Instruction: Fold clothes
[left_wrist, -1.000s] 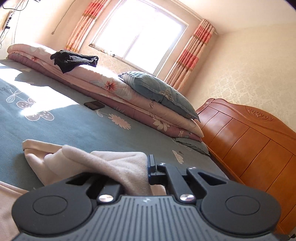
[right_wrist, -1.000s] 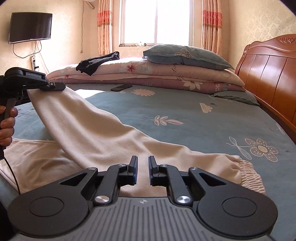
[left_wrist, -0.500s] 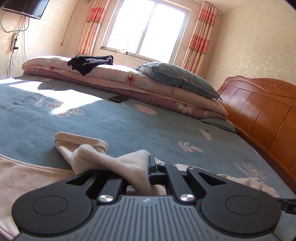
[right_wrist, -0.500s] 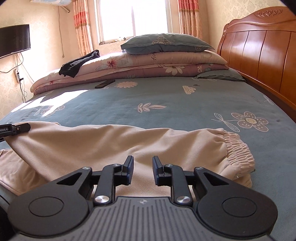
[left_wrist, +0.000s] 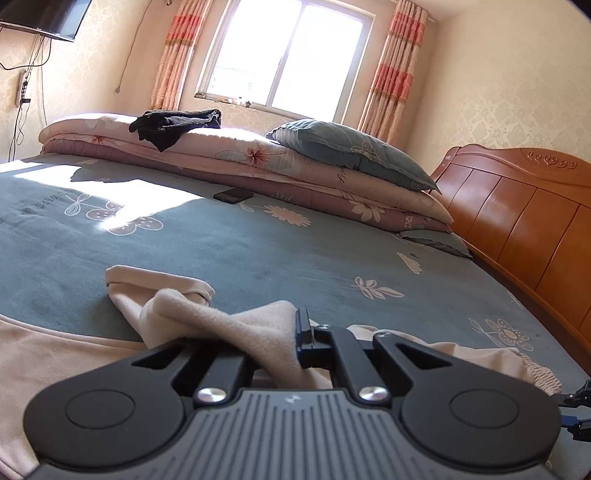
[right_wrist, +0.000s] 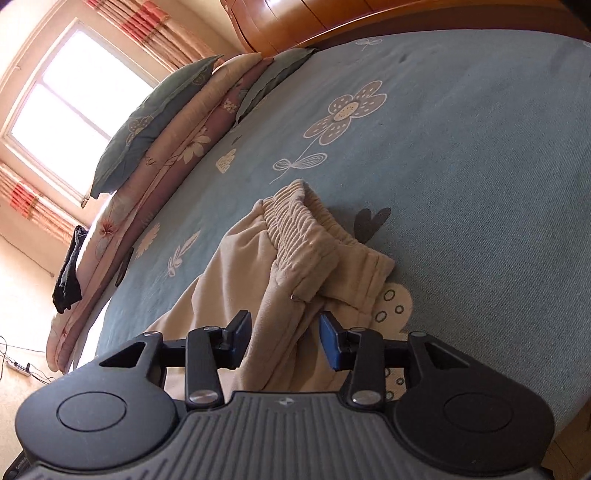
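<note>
Beige fleece filled the lower part of my left wrist view: the trousers (left_wrist: 221, 325) lay on the teal bedspread (left_wrist: 258, 251), and my left gripper (left_wrist: 295, 347) was clamped tight on a bunched fold of them, the cloth pinched between the fingers and spilling over the left one. A cuffed end (left_wrist: 159, 280) rested just beyond the fingertips. From there the garment ran off to the right, low across the bed, towards the ribbed waistband at the frame's right edge, where the tip of my other tool (left_wrist: 578, 410) just showed. Further back lay a phone (left_wrist: 233, 194), stacked quilts (left_wrist: 295, 173), a pillow (left_wrist: 354, 147) and a dark garment (left_wrist: 173, 123).

In the right wrist view the picture was rolled hard, the bed slanting. My right gripper (right_wrist: 284, 341) had its jaws opening, the blue pads clear of the cloth on both sides, with a ridge of the trousers (right_wrist: 258, 266) rising between them but not pressed. The elastic waistband (right_wrist: 299, 225) lay straight ahead of the fingertips, near but beyond them, and the garment's long axis ran from that band back under the tool. I judged the right hand far nearer the waistband, so gripping that end for the next fold would fall to it, reaching forward along the cloth.
</note>
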